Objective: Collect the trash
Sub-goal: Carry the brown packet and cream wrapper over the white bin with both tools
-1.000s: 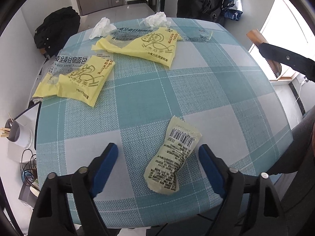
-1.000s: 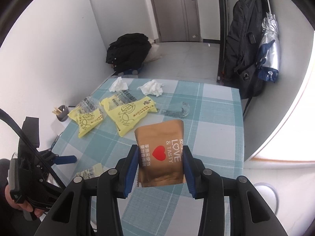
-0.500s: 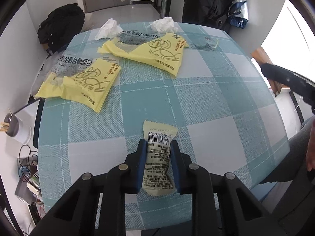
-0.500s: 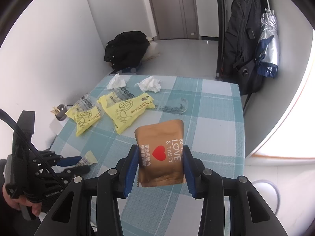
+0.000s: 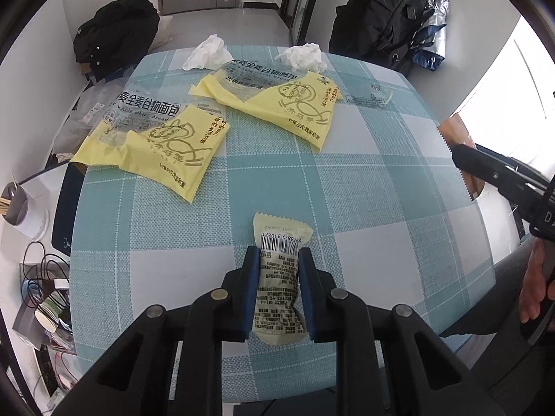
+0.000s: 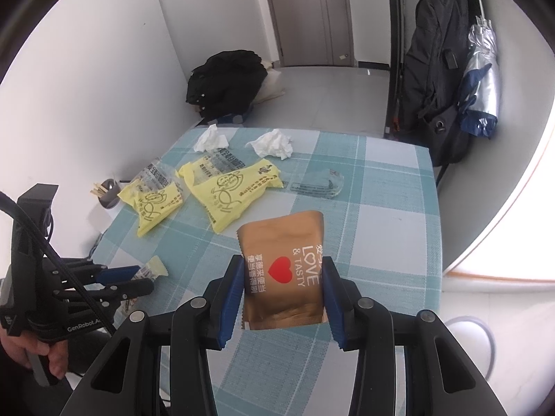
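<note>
A small pale-yellow snack wrapper point(image 5: 281, 232) with a barcode lies on the teal checked table point(image 5: 381, 208) near its front edge. My left gripper point(image 5: 278, 253) is shut on it, both blue pads pressing its sides; the right wrist view shows the same grip point(image 6: 138, 277) low on the left. My right gripper point(image 6: 282, 263) is shut on a gold pouch point(image 6: 281, 239) with a red heart, held above the table. Further back lie two yellow bread bags point(image 5: 166, 138) point(image 5: 288, 100), two crumpled tissues point(image 5: 208, 52) point(image 5: 305, 55) and a clear wrapper point(image 5: 369, 97).
A black bag point(image 6: 225, 79) lies on the floor beyond the table. A backpack point(image 6: 440, 69) and a folded umbrella point(image 6: 482, 79) hang at the right. A cup of sticks point(image 5: 14, 204) and cables sit left of the table. A white bin point(image 6: 468, 336) stands low right.
My left gripper went from wide open around the small wrapper to shut on it, and the wrapper turned straight between the pads. The right gripper kept still with the gold pouch.
</note>
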`<state>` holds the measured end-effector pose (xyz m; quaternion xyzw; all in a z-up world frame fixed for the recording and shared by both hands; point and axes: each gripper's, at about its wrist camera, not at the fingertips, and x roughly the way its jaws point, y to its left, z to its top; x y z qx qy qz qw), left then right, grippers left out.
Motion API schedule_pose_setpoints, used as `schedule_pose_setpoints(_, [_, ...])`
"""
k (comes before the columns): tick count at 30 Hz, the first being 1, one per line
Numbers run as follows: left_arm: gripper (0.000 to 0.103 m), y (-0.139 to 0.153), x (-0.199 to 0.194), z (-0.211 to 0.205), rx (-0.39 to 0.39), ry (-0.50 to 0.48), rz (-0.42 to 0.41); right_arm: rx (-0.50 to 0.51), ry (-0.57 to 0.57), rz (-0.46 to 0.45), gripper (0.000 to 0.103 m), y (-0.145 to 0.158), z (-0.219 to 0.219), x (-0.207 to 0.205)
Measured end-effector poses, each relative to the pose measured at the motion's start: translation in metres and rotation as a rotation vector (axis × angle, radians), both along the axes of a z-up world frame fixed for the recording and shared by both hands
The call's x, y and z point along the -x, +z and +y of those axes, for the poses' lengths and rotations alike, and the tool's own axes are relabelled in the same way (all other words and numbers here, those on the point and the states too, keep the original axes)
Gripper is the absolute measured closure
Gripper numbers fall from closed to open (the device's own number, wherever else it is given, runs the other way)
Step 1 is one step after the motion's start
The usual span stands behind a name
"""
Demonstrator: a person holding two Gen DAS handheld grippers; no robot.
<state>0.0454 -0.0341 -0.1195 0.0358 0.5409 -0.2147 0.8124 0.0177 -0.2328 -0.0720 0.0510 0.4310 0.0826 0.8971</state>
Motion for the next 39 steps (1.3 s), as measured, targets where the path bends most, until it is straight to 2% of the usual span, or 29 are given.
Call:
schedule_pose_setpoints(9, [0.085,0.014,-0.003,0.005,0.031,0.024,-0.036,-0.001,0.004,-0.023,0.061,0.008,0.005,0.002])
schedule_pose_setpoints(23, [0.085,0.076,-0.012,-0.011,0.103,0.038,-0.152,-0.064,-0.001,-0.139,0.061,0.067,-0.017,0.015])
schedule_pose_setpoints(29, [0.085,0.111,-0.011,-0.042,0.120,-0.005,-0.217,-0.056,-0.021,-0.215,0.061,0.102,-0.043,0.029])
schedule_pose_setpoints(39, [0.085,0.161,-0.002,-0.132,0.204,-0.139,-0.283,-0.086,-0.122,-0.337,0.061,0.170,-0.117,0.062])
